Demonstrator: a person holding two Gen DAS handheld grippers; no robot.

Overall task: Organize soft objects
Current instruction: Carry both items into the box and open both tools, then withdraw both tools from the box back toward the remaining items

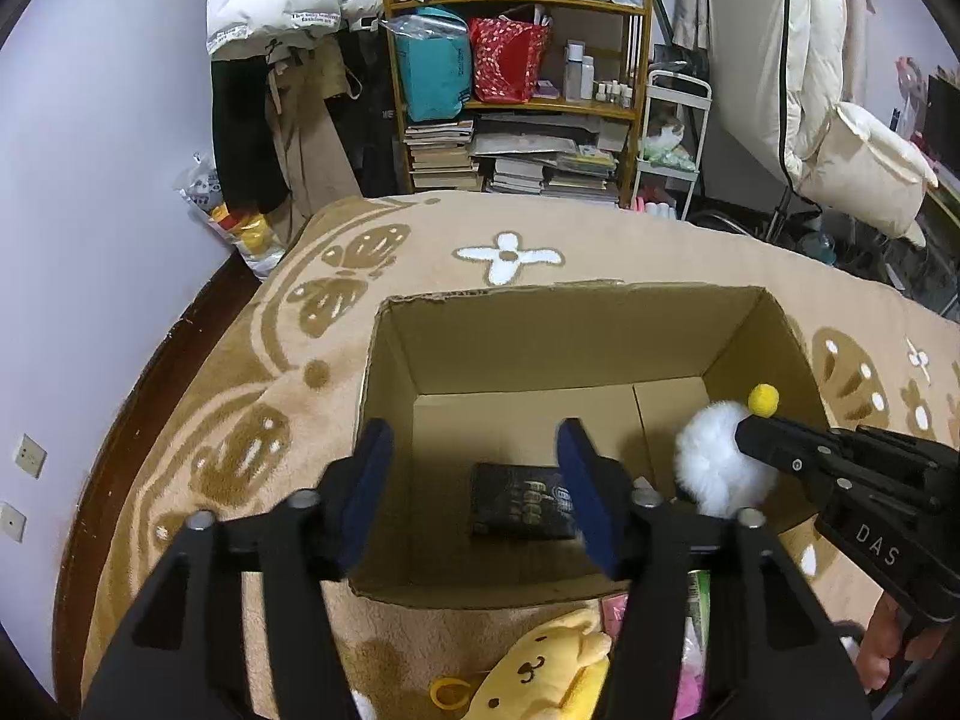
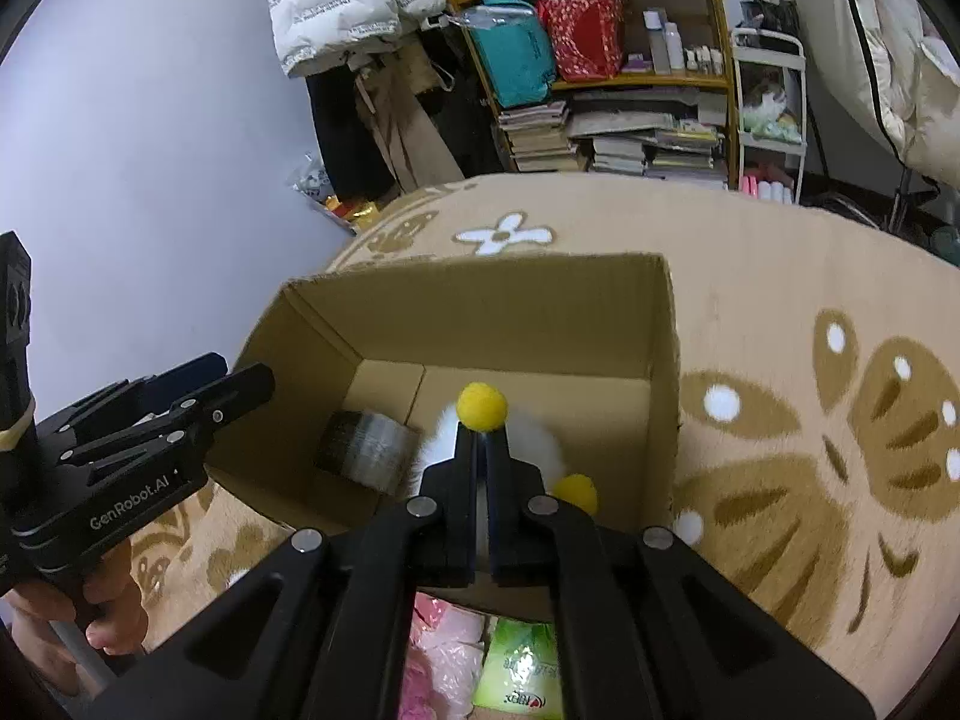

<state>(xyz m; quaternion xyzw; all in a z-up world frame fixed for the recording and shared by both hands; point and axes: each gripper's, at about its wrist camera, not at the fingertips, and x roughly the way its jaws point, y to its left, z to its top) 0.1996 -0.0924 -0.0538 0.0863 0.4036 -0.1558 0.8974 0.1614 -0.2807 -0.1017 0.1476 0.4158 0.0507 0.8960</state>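
Left wrist view, items by size. Patterned blanket (image 1: 420, 240): base surface. Cardboard box (image 1: 540, 324): open-topped, standing on the blanket. White fluffy toy (image 1: 711, 468) with yellow pompoms: inside the box's right side, pinched by the right gripper (image 2: 480, 438), jaws nearly together on it. Yellow plush dog (image 1: 546, 669): outside the box, at its near wall. Dark packet (image 1: 519, 501): on the box floor. Left gripper (image 1: 480, 480): jaws half apart, empty, above the box. Risk: fluff may catch on the pads at release, dragging the toy back out.
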